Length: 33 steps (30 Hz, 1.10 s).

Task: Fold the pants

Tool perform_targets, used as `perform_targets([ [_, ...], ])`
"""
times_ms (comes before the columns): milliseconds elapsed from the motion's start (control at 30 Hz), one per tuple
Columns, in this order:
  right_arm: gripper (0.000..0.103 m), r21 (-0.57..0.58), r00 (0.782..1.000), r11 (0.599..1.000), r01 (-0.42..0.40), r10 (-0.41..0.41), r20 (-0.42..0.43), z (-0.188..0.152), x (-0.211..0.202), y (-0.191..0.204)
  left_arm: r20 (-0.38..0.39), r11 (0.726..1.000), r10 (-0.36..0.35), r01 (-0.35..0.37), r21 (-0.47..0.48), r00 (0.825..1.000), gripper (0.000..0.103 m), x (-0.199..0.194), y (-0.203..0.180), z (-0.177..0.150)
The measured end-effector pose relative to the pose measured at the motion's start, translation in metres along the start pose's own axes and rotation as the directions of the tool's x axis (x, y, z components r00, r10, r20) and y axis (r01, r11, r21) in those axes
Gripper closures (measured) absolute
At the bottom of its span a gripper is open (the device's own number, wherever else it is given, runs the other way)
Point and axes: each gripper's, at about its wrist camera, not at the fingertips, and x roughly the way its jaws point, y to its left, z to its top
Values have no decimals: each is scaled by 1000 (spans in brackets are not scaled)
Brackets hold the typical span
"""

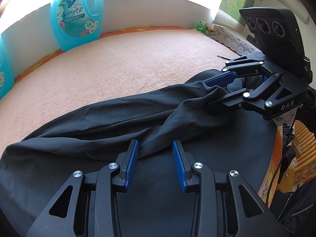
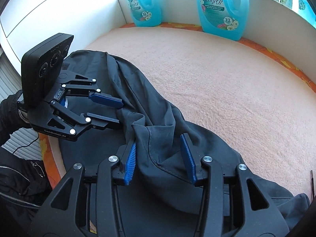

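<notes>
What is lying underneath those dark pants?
A peach towel shows around the dark pants, over a cloth with an orange edge. What lies directly under the pants is covered by their fabric.

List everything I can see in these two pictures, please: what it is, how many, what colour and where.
pants: one pair, black, lying rumpled across the near side of the towel
towel: one, peach pink, spread over the table
cloth under the towel: one, orange with a flower print, showing at the edges
detergent jugs: at least two, turquoise, standing at the far edge against the white wall
green tin: one, at the far right corner
lace cloth: one, white, beyond the right edge
left gripper: black with blue pads, open, a fold of the pants between the fingers
right gripper: black with blue pads, open, a hem of the pants between the fingers
sleeve: black, behind the left gripper
</notes>
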Motion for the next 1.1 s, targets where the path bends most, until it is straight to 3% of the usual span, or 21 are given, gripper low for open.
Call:
perform_targets([
  [33,72,6,1000,1000,-13,13,2,1,1,-1,8,1000,12,-12,-1,1000,69,-3,1,0],
  [67,94,1,1000,1000,-13,13,0,2,1,0,24,1000,26,-26,-6,999,69,-10,3,-1],
  [167,95,-71,999,997,36,-33,42,9,-12,8,65,998,49,-46,-52,997,69,-38,18,-11],
  [300,96,-131,987,982,136,-123,99,38,-26,5,38,984,158,-155,-90,987,69,-60,45,-36],
  [400,97,-196,951,933,302,-279,136,65,-19,-7,-21,970,174,-175,-168,984,69,-56,68,-52],
  [433,97,-201,937,916,347,-327,125,73,-11,-15,-31,967,169,-172,-190,985,69,-54,74,-56],
  [567,98,-172,939,924,341,-342,26,90,26,-48,-7,966,159,-157,-204,987,69,-57,75,-61],
  [700,85,-97,913,908,407,-409,2,93,33,-72,-4,967,166,-163,-196,986,69,-60,74,-64],
  [767,85,-13,923,923,385,-384,33,92,13,-84,-2,965,180,-177,-193,984,69,-62,73,-65],
  [967,85,137,914,921,363,-381,139,53,-70,-100,31,953,207,-194,-232,978,69,-84,82,-78],
  [1033,76,151,914,917,369,-387,119,30,-87,-109,38,950,211,-195,-242,977,69,-88,87,-81],
  [1067,64,159,911,912,379,-398,106,18,-92,-115,38,949,212,-197,-246,976,69,-89,88,-83],
  [1100,58,169,906,903,396,-414,90,6,-97,-122,35,949,211,-196,-247,977,69,-88,89,-84],
])
